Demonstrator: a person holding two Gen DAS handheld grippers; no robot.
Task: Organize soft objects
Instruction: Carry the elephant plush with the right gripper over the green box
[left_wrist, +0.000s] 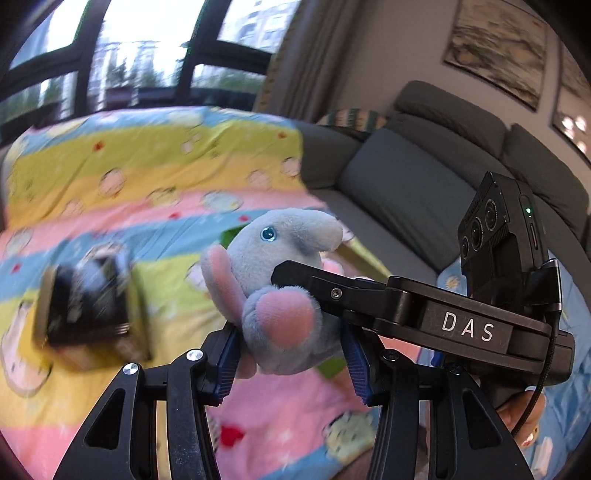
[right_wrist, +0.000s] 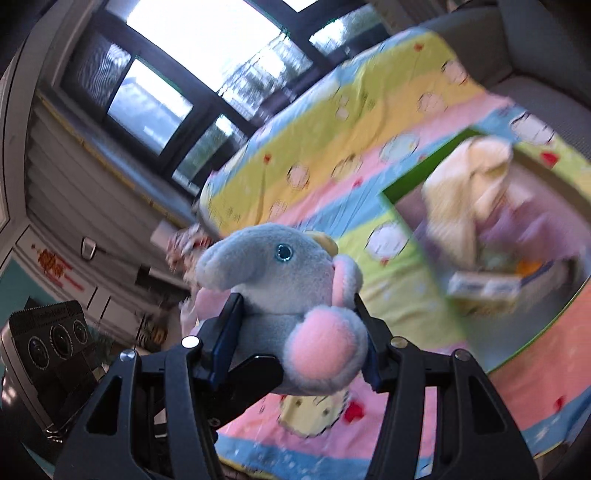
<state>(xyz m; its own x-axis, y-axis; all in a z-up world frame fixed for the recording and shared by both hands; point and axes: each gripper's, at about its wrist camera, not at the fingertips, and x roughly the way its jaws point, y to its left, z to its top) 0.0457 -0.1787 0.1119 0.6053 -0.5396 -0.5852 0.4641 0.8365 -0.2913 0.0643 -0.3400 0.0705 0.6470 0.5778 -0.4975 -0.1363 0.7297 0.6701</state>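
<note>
A grey plush elephant (left_wrist: 280, 280) with pink ears and feet hangs above a colourful cartoon blanket (left_wrist: 155, 158), and both grippers grip it. In the left wrist view my left gripper (left_wrist: 291, 358) is shut on its lower body, blue pads pressed into both sides. The right gripper's body (left_wrist: 465, 328) reaches in from the right, and one black finger (left_wrist: 291, 271) lies against the toy's flank. In the right wrist view my right gripper (right_wrist: 295, 343) squeezes the elephant (right_wrist: 273, 269) around its middle. A finger (right_wrist: 255, 373) of the left gripper shows under the toy.
A green-edged box (right_wrist: 413, 177) holding a cream plush and other soft toys sits on the blanket (right_wrist: 332, 122) to the right. A blurred dark object (left_wrist: 85, 302) lies on the blanket at left. A grey sofa (left_wrist: 406, 192) stands behind, with windows (left_wrist: 140, 48) beyond.
</note>
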